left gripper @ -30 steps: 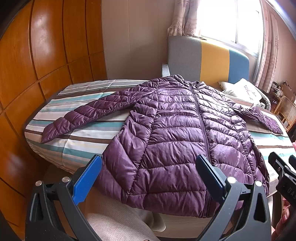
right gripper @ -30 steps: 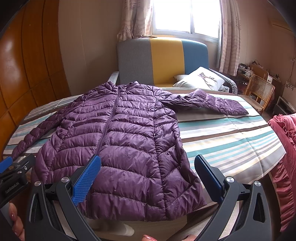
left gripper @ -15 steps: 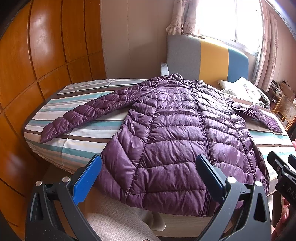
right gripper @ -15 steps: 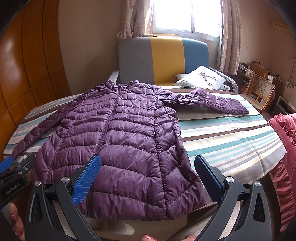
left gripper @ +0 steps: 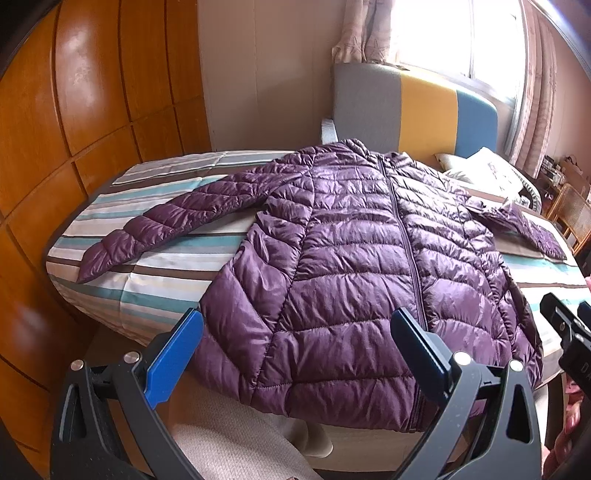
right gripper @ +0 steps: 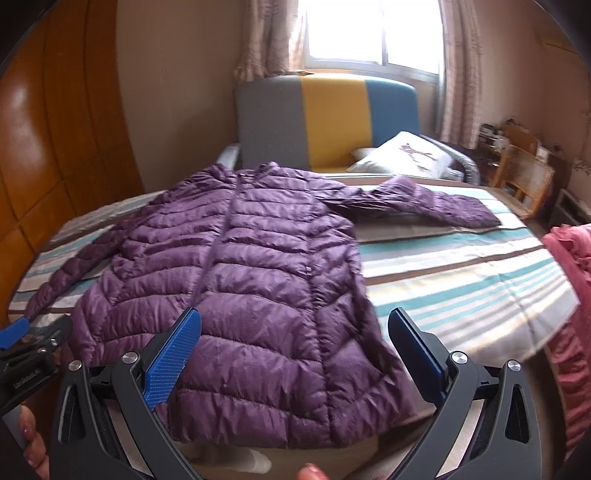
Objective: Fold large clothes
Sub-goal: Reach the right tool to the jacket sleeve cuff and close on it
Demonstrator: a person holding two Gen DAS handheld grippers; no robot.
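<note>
Beyond spread fingers, jacket, seemingly untouched

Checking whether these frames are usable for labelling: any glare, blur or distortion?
Left wrist view: the window is blown out white, glare patches on the wooden wall, jacket sharp. Right wrist view: softer overall, striped bedcover smeared; fisheye bends edges in both.

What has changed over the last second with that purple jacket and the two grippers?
Little: the right gripper has edged forward over the purple jacket's hem, its view tilting. Nothing was grasped or released. The left gripper stays open and empty, and the jacket stays flat on the striped bed.
</note>
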